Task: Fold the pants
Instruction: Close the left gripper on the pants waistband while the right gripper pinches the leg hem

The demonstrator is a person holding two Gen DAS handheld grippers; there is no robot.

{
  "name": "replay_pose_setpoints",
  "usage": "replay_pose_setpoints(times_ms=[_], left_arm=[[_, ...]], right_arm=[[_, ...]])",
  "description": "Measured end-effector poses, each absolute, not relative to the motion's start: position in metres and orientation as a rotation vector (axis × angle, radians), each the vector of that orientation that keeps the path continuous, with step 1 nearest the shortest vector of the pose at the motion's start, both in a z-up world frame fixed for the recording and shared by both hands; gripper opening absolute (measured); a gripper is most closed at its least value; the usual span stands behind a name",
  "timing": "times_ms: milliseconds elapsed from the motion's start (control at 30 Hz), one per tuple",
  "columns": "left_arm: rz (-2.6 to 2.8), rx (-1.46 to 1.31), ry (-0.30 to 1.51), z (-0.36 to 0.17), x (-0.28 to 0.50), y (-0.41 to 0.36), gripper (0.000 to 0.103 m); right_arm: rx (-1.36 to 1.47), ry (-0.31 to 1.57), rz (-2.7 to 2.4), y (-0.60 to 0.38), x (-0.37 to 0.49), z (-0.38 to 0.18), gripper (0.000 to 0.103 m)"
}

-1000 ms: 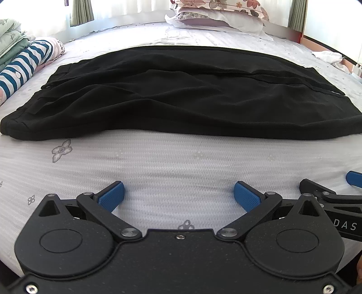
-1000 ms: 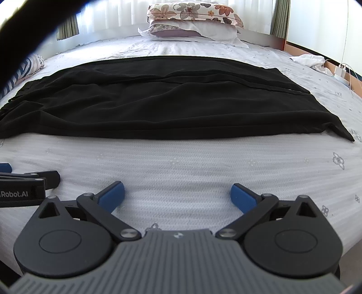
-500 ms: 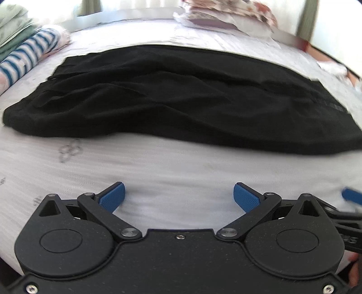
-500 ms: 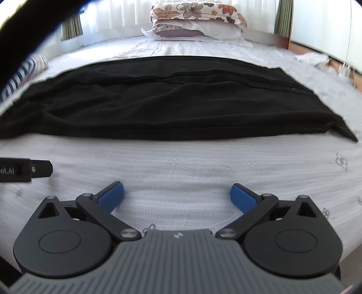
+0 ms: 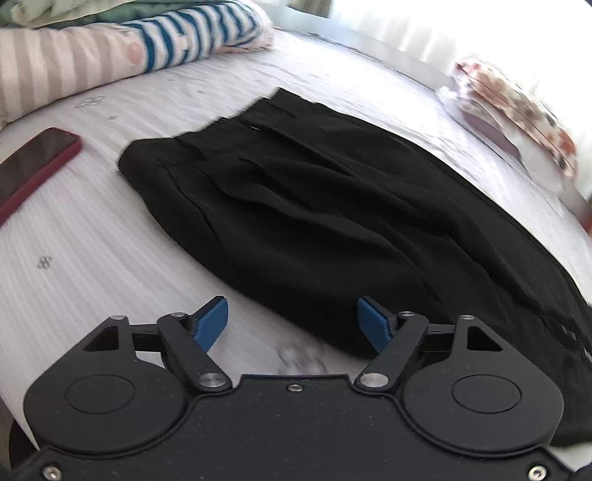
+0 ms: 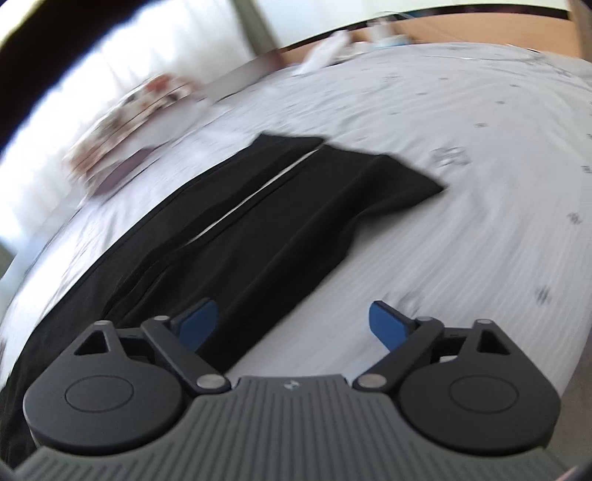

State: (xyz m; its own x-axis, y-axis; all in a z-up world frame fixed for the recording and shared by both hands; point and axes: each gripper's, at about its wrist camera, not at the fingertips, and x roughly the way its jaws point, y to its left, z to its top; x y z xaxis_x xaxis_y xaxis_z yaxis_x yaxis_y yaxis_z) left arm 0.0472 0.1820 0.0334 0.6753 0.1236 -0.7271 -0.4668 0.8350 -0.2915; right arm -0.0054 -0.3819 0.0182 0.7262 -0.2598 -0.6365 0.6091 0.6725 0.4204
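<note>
The left gripper (image 5: 292, 323) and right gripper (image 6: 292, 325), jaws just narrowing yet still apart and gripping nothing, hover over opposite ends of the black pants (image 5: 314, 207) on the bed (image 5: 92, 240).

White patterned bed (image 5: 92, 236), floral pillow (image 5: 518, 111), bright curtained window (image 6: 74, 92), perhaps wooden floor (image 6: 481, 29)

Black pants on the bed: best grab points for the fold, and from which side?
Take the black fabric pants at their two ends: left tool on the waistband corner, approaching from the near edge, right tool on the near leg's hem corner. The pants lie flat and lengthwise across the white bedsheet, so corners are the only liftable edges. Both tools' jaws have just been closing, nothing between them.
</note>
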Motion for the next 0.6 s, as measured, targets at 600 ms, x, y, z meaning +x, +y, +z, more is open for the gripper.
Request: replay_pose_setpoints(times_ms=[600], left_arm=[[0.516,-0.603,0.696,0.016,0.086,0.224,0.08]], right_arm=[[0.779,0.561,-0.716,-0.473,0.052,-0.013,0.051]])
